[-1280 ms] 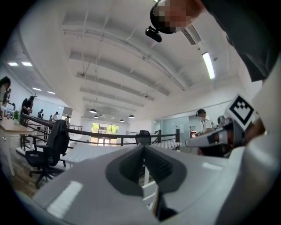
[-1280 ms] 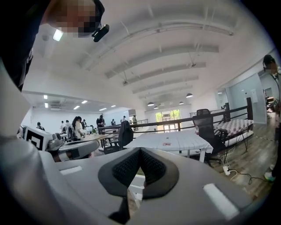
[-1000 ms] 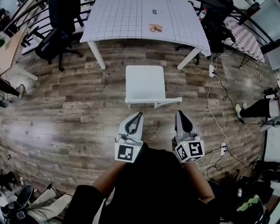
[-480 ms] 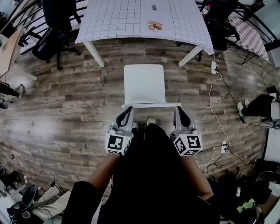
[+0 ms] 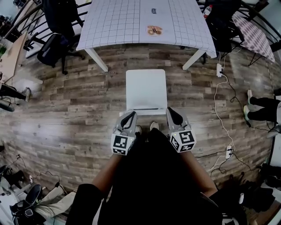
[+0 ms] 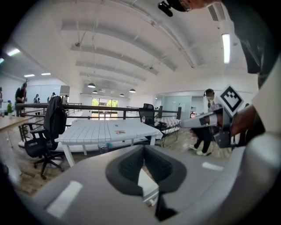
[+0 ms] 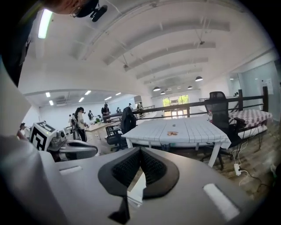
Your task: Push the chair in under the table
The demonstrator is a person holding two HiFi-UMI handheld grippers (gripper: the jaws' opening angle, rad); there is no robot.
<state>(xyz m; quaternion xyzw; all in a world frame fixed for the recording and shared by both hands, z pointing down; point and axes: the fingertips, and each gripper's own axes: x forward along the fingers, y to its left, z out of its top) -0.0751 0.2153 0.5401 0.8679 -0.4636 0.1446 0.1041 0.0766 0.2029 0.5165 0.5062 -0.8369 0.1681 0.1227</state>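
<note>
A white chair stands on the wood floor, a short way out from the white gridded table, with its backrest toward me. My left gripper is shut and empty, its tip at the backrest's left end. Shut and empty too, my right gripper has its tip at the right end. Whether the tips touch the backrest I cannot tell. In the left gripper view the left gripper points at the table, and a sliver of chair shows below its tips. The right gripper points at the table as well.
Black office chairs stand left of the table, another at its right end. A power strip and cables trail across the floor on the right, near a person's legs. A small orange item lies on the table.
Both grippers have moved forward and down, from well short of the chair to the two ends of its backrest. The chair itself has kept its place in front of the table.
</note>
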